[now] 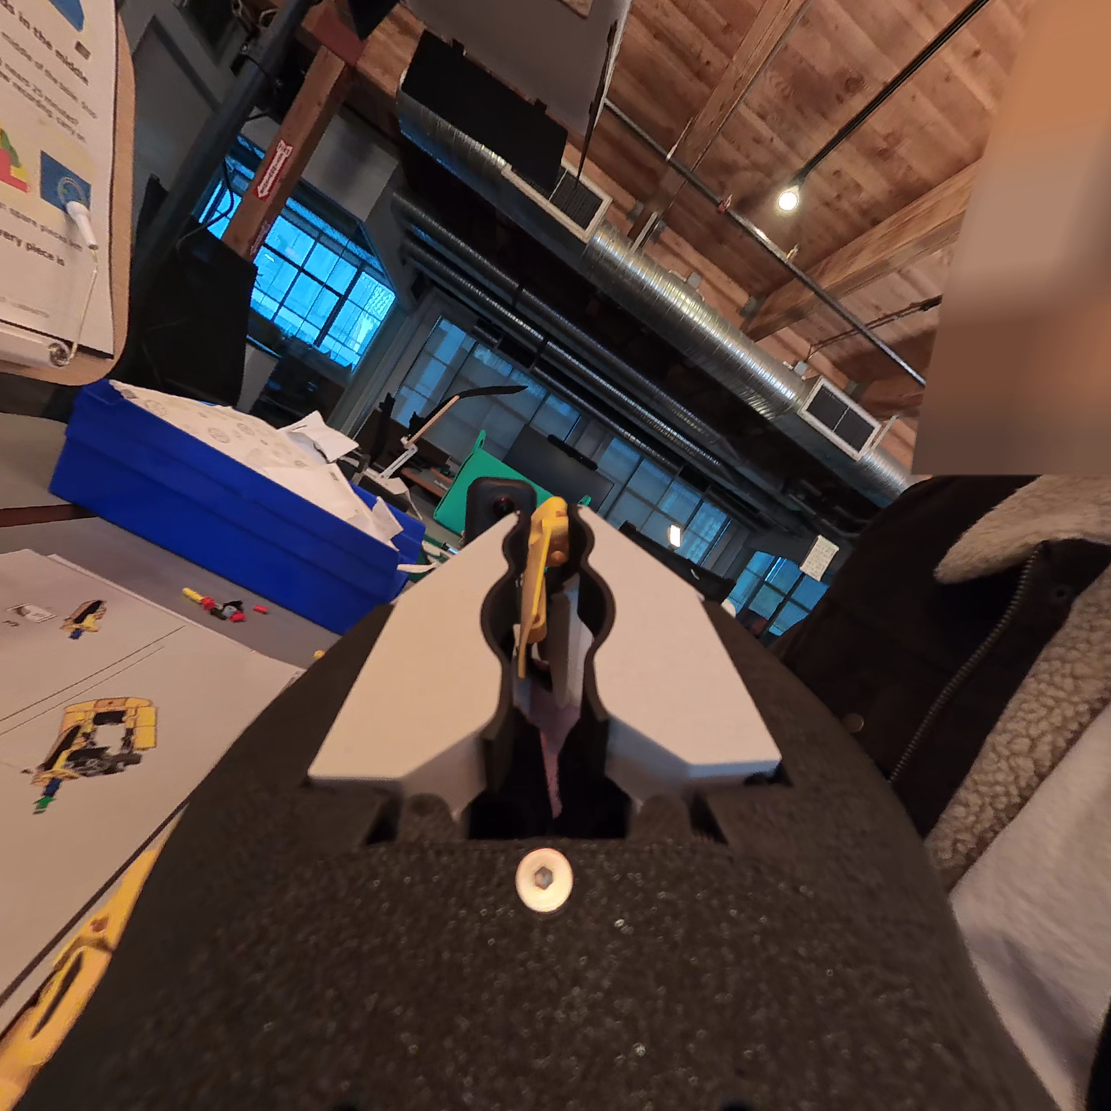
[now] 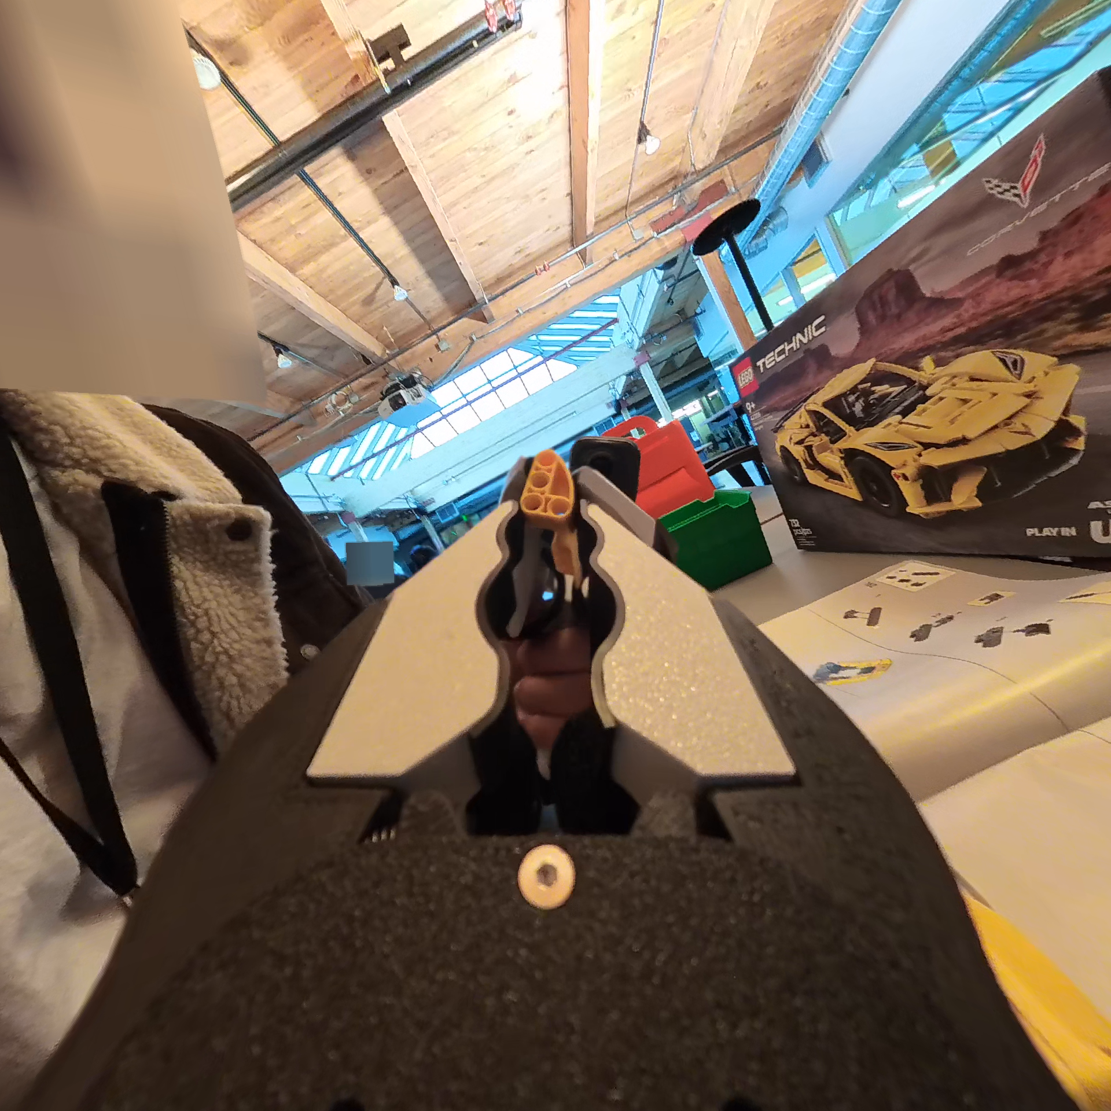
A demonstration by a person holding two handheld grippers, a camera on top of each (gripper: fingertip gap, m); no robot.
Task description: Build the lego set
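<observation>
A blue bin [image 1: 228, 511] sits on the grey table [image 1: 36, 457], and crumpled white paper [image 1: 288, 445] fills its top. Behind the bin stands a board [image 1: 60, 180] with printed sheets clipped to it. Beyond the bin, on its right, a green plastic piece [image 1: 475, 481] rises. Above the bin run silver air ducts [image 1: 691, 324] under a wooden ceiling [image 1: 751, 90]. Well to the right of the bin is a person's dark jacket with a fleece collar [image 1: 992, 631].
</observation>
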